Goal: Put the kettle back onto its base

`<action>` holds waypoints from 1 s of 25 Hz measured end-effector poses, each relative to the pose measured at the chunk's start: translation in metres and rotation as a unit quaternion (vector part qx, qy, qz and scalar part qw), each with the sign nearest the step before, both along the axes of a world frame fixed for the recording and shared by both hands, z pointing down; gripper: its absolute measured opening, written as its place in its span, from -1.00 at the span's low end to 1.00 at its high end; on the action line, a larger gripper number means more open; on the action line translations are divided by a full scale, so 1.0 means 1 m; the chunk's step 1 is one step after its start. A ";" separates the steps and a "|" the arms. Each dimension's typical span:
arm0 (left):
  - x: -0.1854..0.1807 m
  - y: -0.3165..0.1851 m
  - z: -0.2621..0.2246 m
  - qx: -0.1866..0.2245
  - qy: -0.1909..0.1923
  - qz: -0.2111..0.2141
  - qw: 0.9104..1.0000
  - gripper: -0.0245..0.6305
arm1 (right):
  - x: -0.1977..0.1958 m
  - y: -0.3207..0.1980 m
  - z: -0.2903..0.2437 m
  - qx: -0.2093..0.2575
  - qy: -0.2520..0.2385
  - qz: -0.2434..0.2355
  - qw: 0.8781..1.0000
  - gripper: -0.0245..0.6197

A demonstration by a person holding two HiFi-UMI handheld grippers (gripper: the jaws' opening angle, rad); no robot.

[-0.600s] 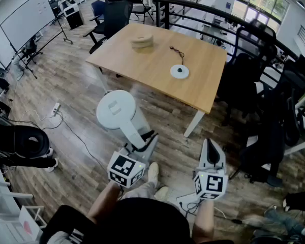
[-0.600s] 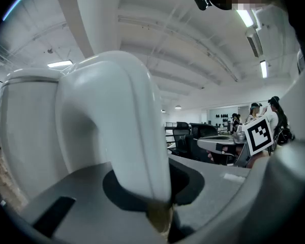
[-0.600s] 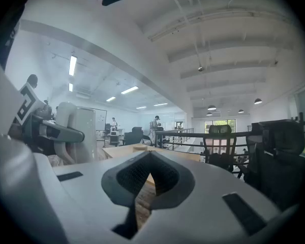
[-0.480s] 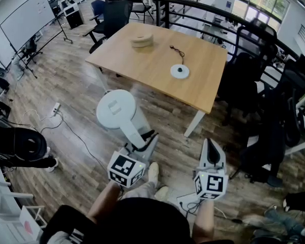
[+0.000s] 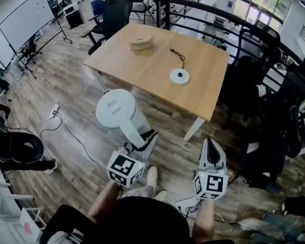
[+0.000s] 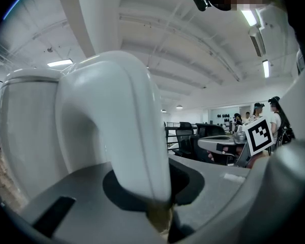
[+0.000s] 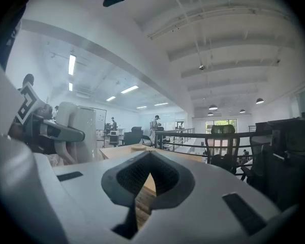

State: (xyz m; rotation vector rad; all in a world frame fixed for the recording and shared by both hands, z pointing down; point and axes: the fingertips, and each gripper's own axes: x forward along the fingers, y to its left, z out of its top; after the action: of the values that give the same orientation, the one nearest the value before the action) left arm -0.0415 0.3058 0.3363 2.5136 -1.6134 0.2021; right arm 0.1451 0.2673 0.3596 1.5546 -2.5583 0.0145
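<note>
A white kettle (image 5: 116,109) hangs over the wooden floor in front of the table, lid toward the head camera. My left gripper (image 5: 145,139) is shut on its curved handle (image 6: 137,151), which fills the left gripper view between the jaws. The round white base (image 5: 179,75) lies on the wooden table (image 5: 142,65), with a black cord (image 5: 179,54) running from it. My right gripper (image 5: 212,149) is level beside the left one, shut with nothing in it. In the right gripper view the kettle (image 7: 79,131) shows at the left.
A flat round wooden object (image 5: 141,42) sits at the table's far side. Black office chairs (image 5: 114,14) stand beyond the table and more chairs (image 5: 274,111) along a railing at the right. A power strip with cables (image 5: 56,109) lies on the floor at the left.
The table and floor have shifted slightly in the head view. Both grippers and the kettle keep their places in the picture, and the grip on the handle is unchanged.
</note>
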 end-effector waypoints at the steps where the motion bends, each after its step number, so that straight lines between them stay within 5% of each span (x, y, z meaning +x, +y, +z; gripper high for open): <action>1: -0.002 -0.006 0.000 0.001 0.000 0.000 1.000 -0.76 | -0.002 -0.006 0.000 0.002 0.000 -0.001 1.000 -0.93; 25: -0.054 -0.118 -0.002 0.014 -0.001 0.055 0.998 -0.76 | -0.062 -0.106 -0.004 0.012 0.000 0.038 0.999 -0.93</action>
State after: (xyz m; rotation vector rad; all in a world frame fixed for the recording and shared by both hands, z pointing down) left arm -0.0957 0.1878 0.3346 2.6265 -1.4902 0.1957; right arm 0.0834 0.1614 0.3552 1.6585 -2.5076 -0.0079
